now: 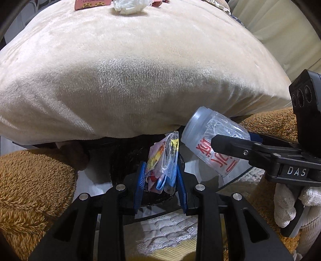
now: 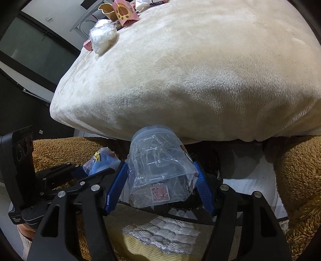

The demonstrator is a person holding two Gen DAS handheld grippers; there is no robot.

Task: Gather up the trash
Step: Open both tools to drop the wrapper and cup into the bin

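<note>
My left gripper (image 1: pixel 160 172) is shut on a crumpled colourful snack wrapper (image 1: pixel 163 162), held upright between the blue pads. My right gripper (image 2: pixel 162 174) is shut on a crushed clear plastic bottle (image 2: pixel 158 166) with red lettering; the bottle also shows in the left wrist view (image 1: pixel 214 144), just right of the wrapper. The left gripper with its wrapper (image 2: pixel 102 162) shows at the left of the right wrist view. Both grippers hover over a dark round bin opening (image 1: pixel 128 158) below the edge of a cream cushion (image 1: pixel 130 70).
On the cushion's far side lie a crumpled white plastic wad (image 2: pixel 103 38), a pink snack box (image 2: pixel 125 11) and other wrappers. Brown fleece (image 1: pixel 30 180) lies on both sides. A white lace-edged cloth (image 1: pixel 166 230) lies below the grippers.
</note>
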